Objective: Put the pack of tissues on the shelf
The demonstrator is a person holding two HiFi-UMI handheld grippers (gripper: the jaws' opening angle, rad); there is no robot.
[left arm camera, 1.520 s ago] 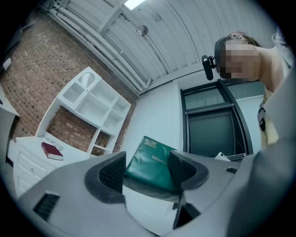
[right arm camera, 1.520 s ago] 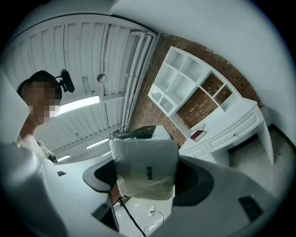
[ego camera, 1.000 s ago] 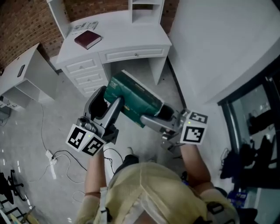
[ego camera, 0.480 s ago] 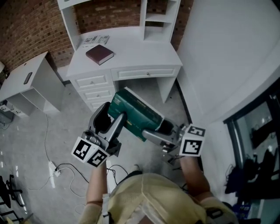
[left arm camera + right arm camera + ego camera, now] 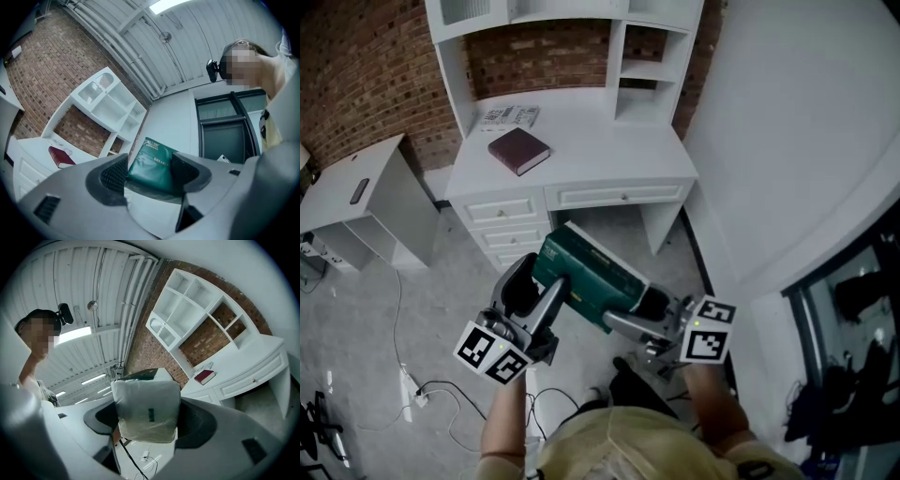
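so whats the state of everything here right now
pack, held in the air, one end in each gripper
left gripper, shut on pack
right gripper, shut on pack
book, closed, flat on desk
drawers, all shut

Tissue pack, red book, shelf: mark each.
tissue pack (image 5: 591, 277), head view, green top face
red book (image 5: 518, 150), head view, cover centre
shelf (image 5: 652, 70), head view, right cubby board
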